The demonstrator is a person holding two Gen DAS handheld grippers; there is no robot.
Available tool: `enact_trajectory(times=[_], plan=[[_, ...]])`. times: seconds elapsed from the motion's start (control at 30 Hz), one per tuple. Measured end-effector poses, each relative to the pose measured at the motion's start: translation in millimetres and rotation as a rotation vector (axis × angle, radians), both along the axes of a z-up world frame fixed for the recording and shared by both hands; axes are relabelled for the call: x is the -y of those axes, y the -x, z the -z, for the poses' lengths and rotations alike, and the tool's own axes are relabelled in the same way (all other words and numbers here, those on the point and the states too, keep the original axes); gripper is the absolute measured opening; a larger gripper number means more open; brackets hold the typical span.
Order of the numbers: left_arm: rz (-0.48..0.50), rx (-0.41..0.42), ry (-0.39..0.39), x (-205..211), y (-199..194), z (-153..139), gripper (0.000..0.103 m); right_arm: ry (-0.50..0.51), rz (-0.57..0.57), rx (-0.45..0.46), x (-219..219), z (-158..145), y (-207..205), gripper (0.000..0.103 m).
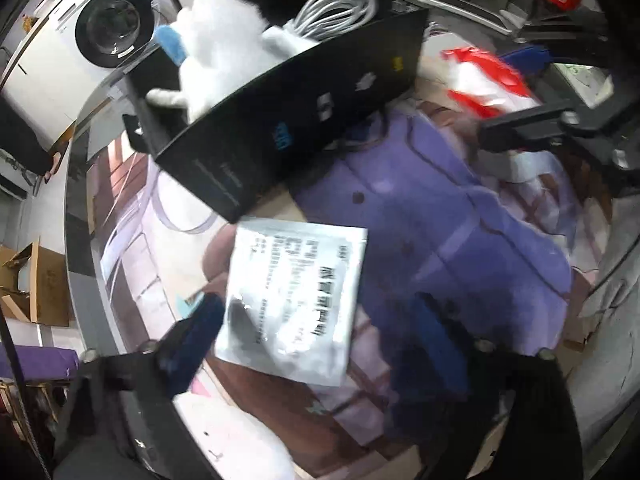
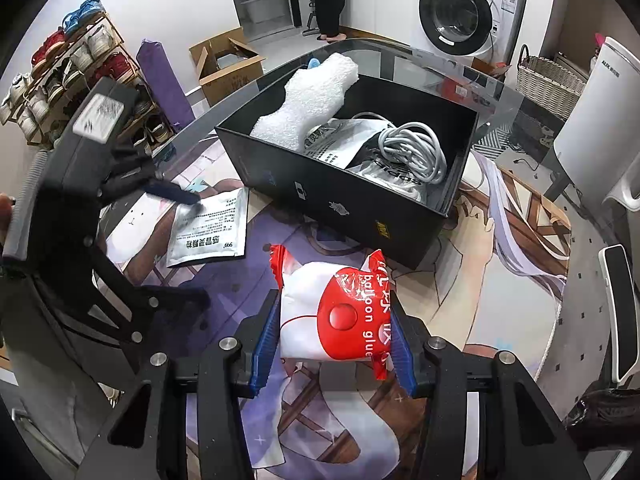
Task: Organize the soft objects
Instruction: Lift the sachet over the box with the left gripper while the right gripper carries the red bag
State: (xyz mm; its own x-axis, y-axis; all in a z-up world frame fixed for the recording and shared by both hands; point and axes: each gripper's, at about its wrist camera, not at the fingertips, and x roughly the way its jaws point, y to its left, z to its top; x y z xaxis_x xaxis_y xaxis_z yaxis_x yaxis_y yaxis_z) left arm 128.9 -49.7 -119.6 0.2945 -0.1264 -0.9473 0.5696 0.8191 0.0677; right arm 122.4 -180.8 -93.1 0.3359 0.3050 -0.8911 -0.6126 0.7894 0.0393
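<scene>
The right gripper (image 2: 334, 320) clamps the red-and-white packet (image 2: 332, 312) near the black box (image 2: 340, 200); the left gripper (image 1: 320, 352) (jaws wide) hangs over the silver sachet (image 1: 296, 304) on the mat (image 2: 500, 280), gripping nothing.

An open black cardboard box (image 2: 348, 196) stands far on the round glass table (image 2: 420, 56), holding a white foam wrap (image 2: 308, 100) at its left and a coiled white cable (image 2: 412, 152) at its right. A silver printed sachet (image 2: 212, 228) lies flat near and left of the box. The red-and-white balloon glue packet (image 2: 340, 312) sits between the right tool's (image 2: 334, 344) fingers, nearer than the box
</scene>
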Motion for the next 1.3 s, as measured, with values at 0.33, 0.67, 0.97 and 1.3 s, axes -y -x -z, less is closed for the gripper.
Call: enact_trajectory(times=[0.33,0.67,0.97,1.3], plan=[[-0.025,-0.087,0.066,-8.2,-14.7,1.9,0.054,0.001,-0.004,0.006,-0.1,-0.6,2.3,0.050],[-0.026,-0.084,0.119,-6.8,-11.1,-15.8,0.022,-0.007,-0.013,0.016,-3.0,-4.4,5.0,0.050],[0.007,0.062,0.194,-1.2,18.9,-57.5,0.019,-0.048,-0.024,0.062,-3.4,-15.9,9.0,0.050],[-0.160,0.548,0.314,-32.8,48.1,-139.9,0.019,-0.352,0.031,0.466,13.3,-91.2,42.8,0.050]])
